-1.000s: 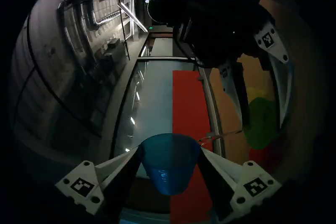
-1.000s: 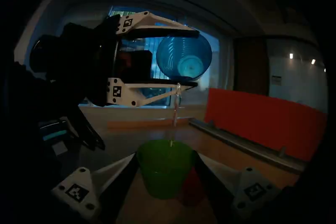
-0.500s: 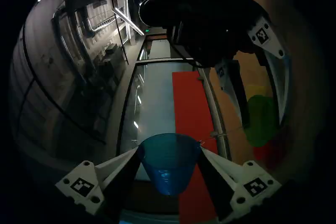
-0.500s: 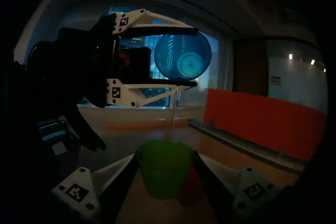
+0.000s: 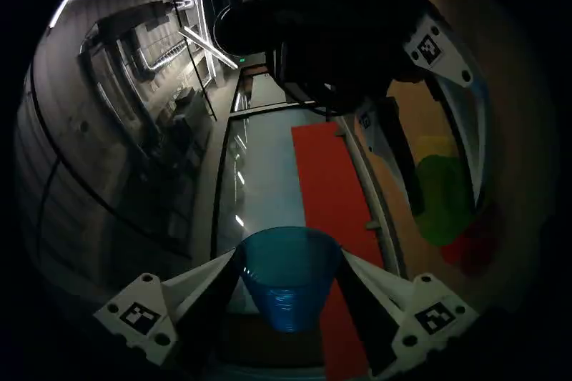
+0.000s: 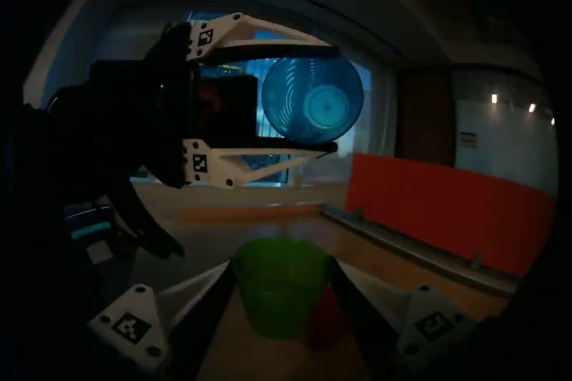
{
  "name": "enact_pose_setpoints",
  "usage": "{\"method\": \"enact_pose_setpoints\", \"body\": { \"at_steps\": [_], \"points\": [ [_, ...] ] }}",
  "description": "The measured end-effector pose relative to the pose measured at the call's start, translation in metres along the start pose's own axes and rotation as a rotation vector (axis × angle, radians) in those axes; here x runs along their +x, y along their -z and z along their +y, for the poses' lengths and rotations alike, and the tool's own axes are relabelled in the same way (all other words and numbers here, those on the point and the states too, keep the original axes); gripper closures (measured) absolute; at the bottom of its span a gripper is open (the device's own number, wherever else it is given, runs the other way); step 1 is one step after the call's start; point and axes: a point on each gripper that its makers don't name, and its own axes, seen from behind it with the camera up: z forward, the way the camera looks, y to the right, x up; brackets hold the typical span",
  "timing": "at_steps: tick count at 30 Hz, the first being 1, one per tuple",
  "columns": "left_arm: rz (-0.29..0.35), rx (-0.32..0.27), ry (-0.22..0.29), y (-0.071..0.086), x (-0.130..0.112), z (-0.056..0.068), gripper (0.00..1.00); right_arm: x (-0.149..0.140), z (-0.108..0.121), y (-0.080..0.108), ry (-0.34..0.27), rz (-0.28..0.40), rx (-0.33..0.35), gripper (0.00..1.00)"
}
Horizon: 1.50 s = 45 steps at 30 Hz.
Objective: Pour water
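The left gripper (image 5: 288,261) is clamped on a blue cup (image 5: 288,295). In the right gripper view that cup lies tipped on its side, mouth outward, above the green cup (image 6: 279,288), which the right gripper (image 6: 281,266) grips down by the wooden table (image 6: 379,252). No stream shows between the cups, so the pour looks finished. Next, the blue cup needs turning upright and drawing clear.

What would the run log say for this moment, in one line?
step: pour water | left tongs: shut on blue cup, tipped sideways | right tongs: shut on green cup, upright, lower | stream: none visible
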Motion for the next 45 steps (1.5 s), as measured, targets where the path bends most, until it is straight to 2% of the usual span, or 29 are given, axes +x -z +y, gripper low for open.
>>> {"method": "enact_pose_setpoints", "body": {
  "at_steps": [3,9,12,15,27,39,45],
  "points": [
    [0.001,0.001,-0.008,0.0,0.001,0.001,0.12,0.001,0.0,0.001,0.002,0.0,-0.001,0.08],
    [0.009,0.003,0.009,-0.001,0.003,-0.001,0.12,0.0,0.0,0.001,0.003,0.0,-0.001,0.08],
    [0.013,0.004,0.024,-0.002,0.002,-0.003,0.12,0.0,0.001,0.001,0.003,0.0,-0.002,0.08],
    [0.014,0.006,0.062,-0.004,0.0,-0.004,0.12,0.0,0.001,0.0,0.002,0.002,-0.002,0.08],
    [0.02,-0.003,0.337,-0.007,-0.01,-0.005,0.12,0.004,0.003,0.001,0.0,0.019,-0.01,0.08],
    [0.049,-0.009,0.685,-0.006,-0.02,-0.003,0.12,0.007,0.003,0.001,0.002,0.027,-0.017,0.08],
    [0.056,-0.012,0.862,-0.003,-0.025,-0.007,0.12,0.008,0.002,0.0,0.002,0.028,-0.017,0.08]
  ]
}}
